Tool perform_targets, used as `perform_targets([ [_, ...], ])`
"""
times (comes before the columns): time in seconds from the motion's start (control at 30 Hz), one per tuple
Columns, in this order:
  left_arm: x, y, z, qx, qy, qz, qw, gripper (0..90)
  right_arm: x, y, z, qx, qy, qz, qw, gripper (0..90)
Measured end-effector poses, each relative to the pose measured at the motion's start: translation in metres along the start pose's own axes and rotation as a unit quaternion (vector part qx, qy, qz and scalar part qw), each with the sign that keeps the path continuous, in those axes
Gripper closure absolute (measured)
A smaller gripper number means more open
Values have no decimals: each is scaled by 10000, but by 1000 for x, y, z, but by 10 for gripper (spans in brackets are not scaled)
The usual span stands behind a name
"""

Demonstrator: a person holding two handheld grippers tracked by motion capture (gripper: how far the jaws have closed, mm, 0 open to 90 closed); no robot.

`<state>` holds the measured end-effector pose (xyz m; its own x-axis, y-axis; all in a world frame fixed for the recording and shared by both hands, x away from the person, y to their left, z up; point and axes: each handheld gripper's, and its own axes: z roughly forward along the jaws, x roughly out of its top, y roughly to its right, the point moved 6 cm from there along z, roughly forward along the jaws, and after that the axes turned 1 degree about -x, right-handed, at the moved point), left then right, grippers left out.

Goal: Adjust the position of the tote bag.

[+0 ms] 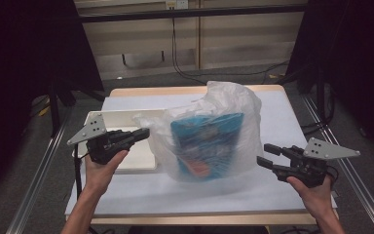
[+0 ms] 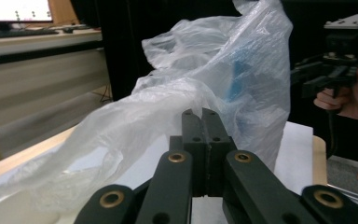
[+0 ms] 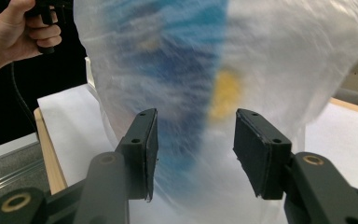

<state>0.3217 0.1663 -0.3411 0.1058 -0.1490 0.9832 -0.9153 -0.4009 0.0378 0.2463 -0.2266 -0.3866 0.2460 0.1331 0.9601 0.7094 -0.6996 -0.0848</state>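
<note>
The left tool [image 1: 143, 133], left of centre in the high view, has its jaws pressed together on a pinch of the clear plastic bag [image 1: 209, 131]; the left gripper view shows film bunched at the closed jaws. The right tool [image 1: 265, 155], at the lower right, stands with jaws apart just beside the bag's right flank, not touching it. The bag stands upright mid-frame on the white-covered bench [image 1: 282, 117], with a blue packet [image 1: 204, 144] inside. A white tray [image 1: 121, 117] lies behind the left tool.
</note>
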Motion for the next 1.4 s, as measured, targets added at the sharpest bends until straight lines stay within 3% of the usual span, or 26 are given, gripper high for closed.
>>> perform_targets([
  [0.27,7,17,6,-232,-12,205,9995,900,16,2,-2,42,161,-8,9999,475],
  [0.47,5,20,14,-291,-105,290,9991,900,44,9,1,42,254,-114,9996,477],
  [0.7,0,16,15,-250,-162,260,9992,900,87,32,21,103,359,-116,9992,462],
  [0.87,-1,13,14,-245,-154,246,9993,900,107,41,38,142,280,-142,9994,434],
  [1.03,-4,9,8,-173,-190,196,9995,900,108,38,48,317,126,-154,9993,375],
  [1.2,-2,7,8,-138,-130,183,9997,900,107,36,53,355,55,-181,9992,372],
  [1.37,-1,8,12,-159,-135,205,9996,900,123,41,64,352,88,-181,9992,355],
  [1.4,0,9,13,-154,-124,204,9996,900,132,36,69,524,116,-246,9983,351],
])
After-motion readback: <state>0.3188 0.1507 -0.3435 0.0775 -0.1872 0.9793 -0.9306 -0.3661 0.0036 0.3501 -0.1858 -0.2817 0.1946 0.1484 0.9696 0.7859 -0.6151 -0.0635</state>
